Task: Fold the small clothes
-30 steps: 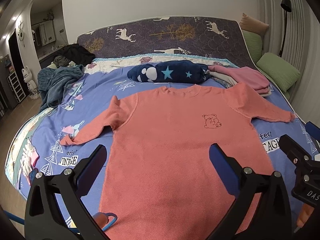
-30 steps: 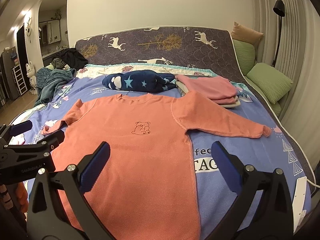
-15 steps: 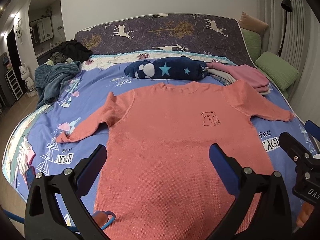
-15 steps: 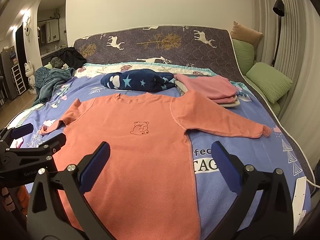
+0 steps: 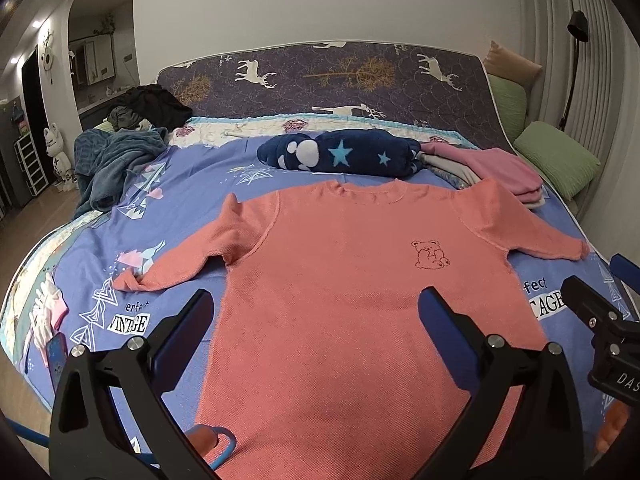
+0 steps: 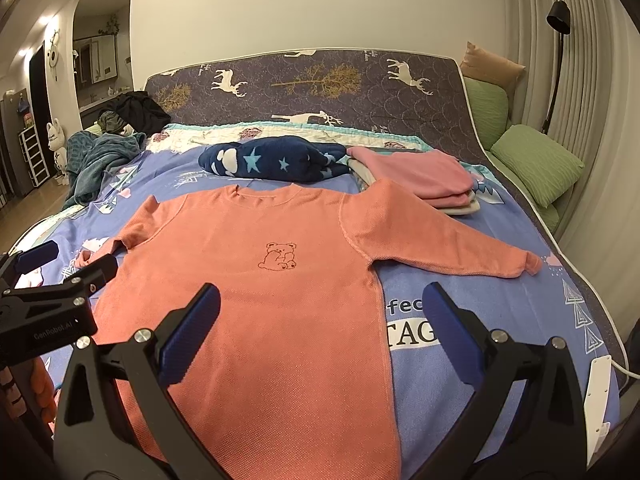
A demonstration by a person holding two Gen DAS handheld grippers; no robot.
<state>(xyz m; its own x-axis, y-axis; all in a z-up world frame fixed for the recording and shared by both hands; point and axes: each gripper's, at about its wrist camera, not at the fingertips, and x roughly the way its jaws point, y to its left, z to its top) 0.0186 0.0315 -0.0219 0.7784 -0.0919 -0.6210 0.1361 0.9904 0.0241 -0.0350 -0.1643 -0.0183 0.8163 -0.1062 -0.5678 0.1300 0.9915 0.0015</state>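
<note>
Left wrist view: coral-orange long-sleeved knit shirt with a small bear outline (image 5: pixel 352 280) spread flat, front up, sleeves out, on periwinkle printed bed sheet (image 5: pixel 192 200). Left tongs (image 5: pixel 316 312) gaping wide, empty, above the hem. Right wrist view: right tongs (image 6: pixel 320 312) likewise wide apart, gripping nothing. Beyond the collar, rolled navy star-print fleece (image 6: pixel 272 160) beside folded pink clothes stack (image 6: pixel 420 176).

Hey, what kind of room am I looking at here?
Most likely a home bedroom: a wide bed with a printed sheet, pillows against the wall, and folded clothes beyond a spread-out shirt.
</note>
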